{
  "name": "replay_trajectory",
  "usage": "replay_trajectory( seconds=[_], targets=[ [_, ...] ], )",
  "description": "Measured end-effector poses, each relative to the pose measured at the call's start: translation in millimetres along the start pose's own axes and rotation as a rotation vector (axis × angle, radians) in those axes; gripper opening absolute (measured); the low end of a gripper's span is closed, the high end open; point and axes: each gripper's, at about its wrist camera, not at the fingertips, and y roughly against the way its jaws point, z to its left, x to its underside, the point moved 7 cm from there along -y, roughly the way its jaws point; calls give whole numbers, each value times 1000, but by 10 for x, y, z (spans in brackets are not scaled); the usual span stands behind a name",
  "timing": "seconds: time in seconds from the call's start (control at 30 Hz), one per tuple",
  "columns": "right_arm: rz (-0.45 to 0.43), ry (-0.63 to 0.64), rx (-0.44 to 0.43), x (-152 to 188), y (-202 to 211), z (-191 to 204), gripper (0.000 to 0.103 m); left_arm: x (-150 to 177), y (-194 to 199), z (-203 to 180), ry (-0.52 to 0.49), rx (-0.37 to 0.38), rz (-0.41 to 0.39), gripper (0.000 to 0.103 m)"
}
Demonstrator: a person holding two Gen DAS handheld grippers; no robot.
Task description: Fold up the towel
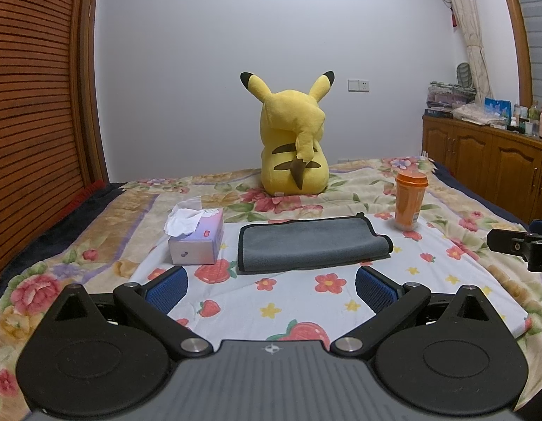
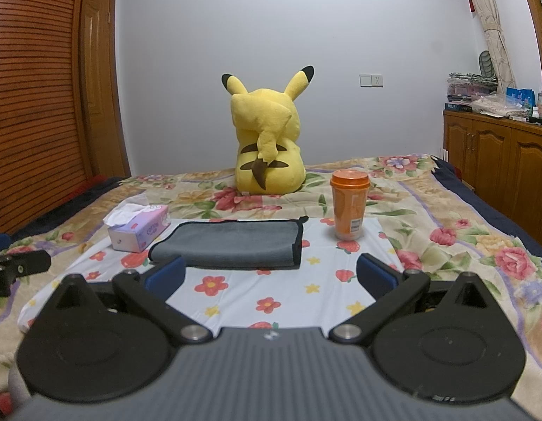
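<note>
My left claw (image 1: 271,289) is spread wide, its blue-padded fingers (image 1: 167,287) well apart and pinching nothing, hanging above the white cloth printed with strawberries and flowers (image 1: 306,301). My right claw (image 2: 271,277) is spread just as wide and also carries nothing; its left blue pad (image 2: 167,273) overlaps the near edge of the towel in the right wrist view, but I cannot tell whether it touches. The grey microfibre towel with black trim (image 1: 311,244) lies already folded over on that printed cloth, in front of both claws, between the tissue box and the cup. To its left I see a pale purple cardboard tissue box (image 2: 139,233) with a white tissue standing out of the top; on its side I can make out blue writing that looks like "cor…", the rest too small to read. To the towel's right stands an orange plastic cup with an orange lid (image 2: 350,205), upright, with a white barcode label near its base; the printing on it is illegible. Farther back on the floral bedspread (image 2: 446,217) sits a yellow plush toy with black-tipped ears (image 1: 293,140), its back to me. The right claw's black body (image 1: 523,245) shows at the edge of the left wrist view.
</note>
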Motion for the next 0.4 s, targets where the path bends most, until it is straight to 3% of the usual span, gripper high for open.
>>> replay_trajectory(
  seconds=[0.4],
  targets=[
    [0,1,0,0,1,0,103,2,-1,14,-3,-1,0,103]
  ],
)
